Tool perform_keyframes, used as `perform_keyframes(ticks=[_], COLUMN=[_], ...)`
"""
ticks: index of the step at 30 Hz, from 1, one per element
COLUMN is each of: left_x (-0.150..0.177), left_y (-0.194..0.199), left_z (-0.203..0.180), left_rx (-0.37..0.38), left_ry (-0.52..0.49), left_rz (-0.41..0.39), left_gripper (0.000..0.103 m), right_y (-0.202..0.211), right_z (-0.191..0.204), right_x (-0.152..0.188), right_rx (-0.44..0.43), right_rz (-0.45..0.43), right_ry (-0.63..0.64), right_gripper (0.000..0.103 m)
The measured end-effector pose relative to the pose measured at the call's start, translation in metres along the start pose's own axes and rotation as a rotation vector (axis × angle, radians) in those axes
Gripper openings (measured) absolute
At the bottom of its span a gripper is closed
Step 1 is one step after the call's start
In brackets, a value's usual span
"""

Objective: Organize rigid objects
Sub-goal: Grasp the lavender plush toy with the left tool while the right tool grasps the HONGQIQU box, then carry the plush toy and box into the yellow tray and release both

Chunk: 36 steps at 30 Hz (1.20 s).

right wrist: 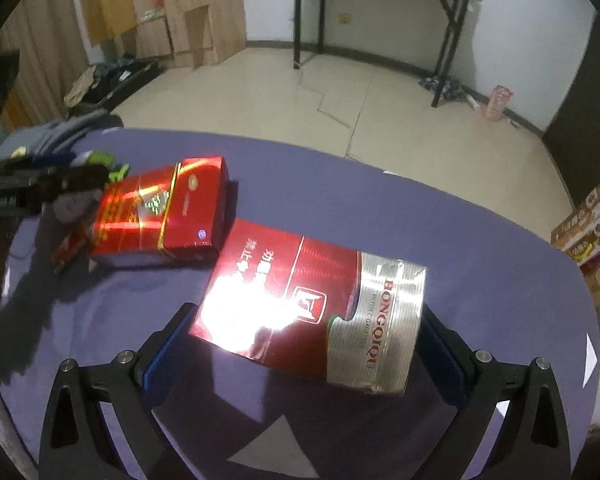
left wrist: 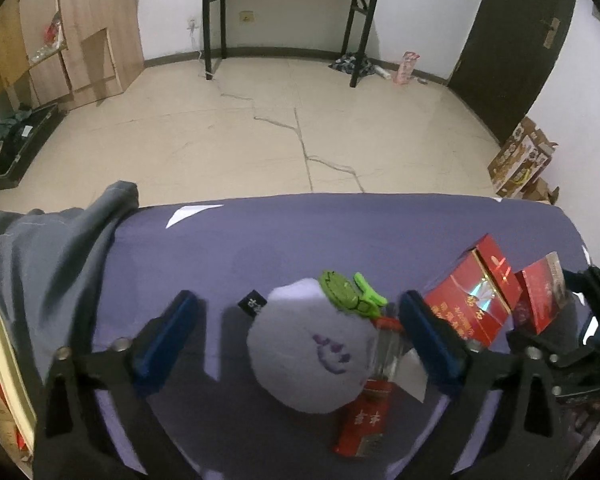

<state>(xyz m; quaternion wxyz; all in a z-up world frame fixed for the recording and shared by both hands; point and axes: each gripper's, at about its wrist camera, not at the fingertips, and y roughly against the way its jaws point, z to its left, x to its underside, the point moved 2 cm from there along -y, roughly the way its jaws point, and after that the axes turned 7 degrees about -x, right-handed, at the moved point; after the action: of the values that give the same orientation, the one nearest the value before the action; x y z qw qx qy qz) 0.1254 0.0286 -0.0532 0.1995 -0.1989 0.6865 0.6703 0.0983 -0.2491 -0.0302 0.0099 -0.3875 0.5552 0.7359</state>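
A red-and-silver pack (right wrist: 312,316) lies on the purple-clothed desk (right wrist: 380,200) between the right gripper (right wrist: 304,344)'s wide jaws, apparently mid-sorting beside another pack (right wrist: 160,216), while the left gripper (left wrist: 296,340)'s open jaws straddle a plush toy (left wrist: 312,348), gripping nothing.

Far half of the table (left wrist: 340,232) lies bare, purple cloth open right to the edge: free passage there. On the left a grey garment (left wrist: 40,272) heaps over the table's edge and blocks that side. Centre, the white plush (left wrist: 312,344) sits between the left gripper (left wrist: 300,340) fingers, clear gap on its left, while a lighter (left wrist: 384,356) crowds its right. A small red pack (left wrist: 364,420) lies just under the plush. To the right, two red boxes (left wrist: 468,300) stand close together, narrow gap between. The silver-ended box (right wrist: 312,312) fills the right gripper (right wrist: 304,344) span; bare cloth beyond it.
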Motion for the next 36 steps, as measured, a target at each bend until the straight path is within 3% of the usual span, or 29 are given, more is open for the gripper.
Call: perform_keyframes(ticks=[1, 4, 14, 20, 23, 28, 32, 36], left_x=[-0.002, -0.002, 0.001, 0.006, 0.021, 0.075, 0.136, 0.191], left_y=[-0.001, -0.006, 0.012, 0.072, 0.13, 0.213, 0.226, 0.206], left_z=[0.001, 0.004, 0.004, 0.043, 0.087, 0.186, 0.254, 0.287], left_rx=[0.005, 0.055, 0.072, 0.068, 0.004, -0.195, -0.277, -0.23], left_ry=[-0.004, 0.003, -0.005, 0.052, 0.117, 0.266, 0.41, 0.503], left_rz=[0.007, 0.034, 0.01, -0.089, -0.163, -0.249, -0.206, -0.141], left_gripper=[0.064, 0.052, 0.047, 0.046, 0.046, 0.046, 0.046, 0.046], right_y=[0.002, 0.005, 0.029, 0.057, 0.079, 0.089, 0.066, 0.041], right_z=[-0.003, -0.013, -0.033, -0.015, 0.026, 0.15, 0.249, 0.337], right_x=[0.001, 0.004, 0.018, 0.02, 0.015, -0.011, -0.024, -0.045], right_rx=[-0.012, -0.033, -0.088, -0.143, -0.19, -0.382, -0.52, -0.587], right_rz=[-0.017, -0.03, -0.077, -0.179, -0.252, -0.271, -0.208, -0.153], right_ry=[0.017, 0.014, 0.014, 0.088, 0.236, 0.501, 0.67, 0.793], right_gripper=[0.102, 0.098, 0.097, 0.096, 0.096, 0.096, 0.096, 0.096])
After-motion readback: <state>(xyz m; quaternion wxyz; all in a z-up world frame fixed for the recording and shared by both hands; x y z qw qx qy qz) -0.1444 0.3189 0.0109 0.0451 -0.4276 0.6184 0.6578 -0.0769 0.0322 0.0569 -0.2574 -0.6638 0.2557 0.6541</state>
